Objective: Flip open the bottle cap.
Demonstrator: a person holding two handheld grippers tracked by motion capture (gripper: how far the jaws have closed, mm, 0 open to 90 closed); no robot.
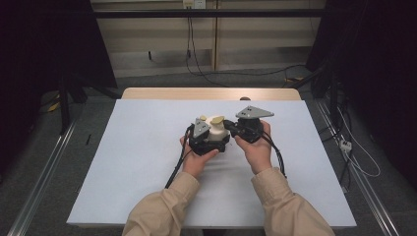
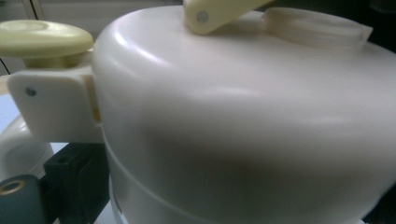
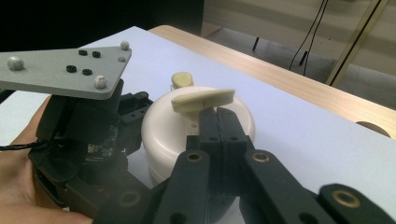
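A white lidded pot (image 1: 217, 132) stands in the middle of the white-covered table. It has a pale yellow lever (image 3: 203, 100) on its lid and a pale yellow knob (image 2: 44, 39) on a side bracket. My left gripper (image 1: 214, 141) holds the pot (image 2: 243, 116) by its body. One black finger (image 2: 70, 184) shows at the lower left against its wall. My right gripper (image 3: 217, 116) comes in from the right with its jaws pressed together. Its tips sit just under the lever, and I cannot tell whether they pinch it.
A white sheet (image 1: 147, 162) covers the wooden table (image 1: 211, 93), with free room left, right and in front of the pot. Dark stands flank the table, and cables (image 1: 211, 73) run over the floor behind it.
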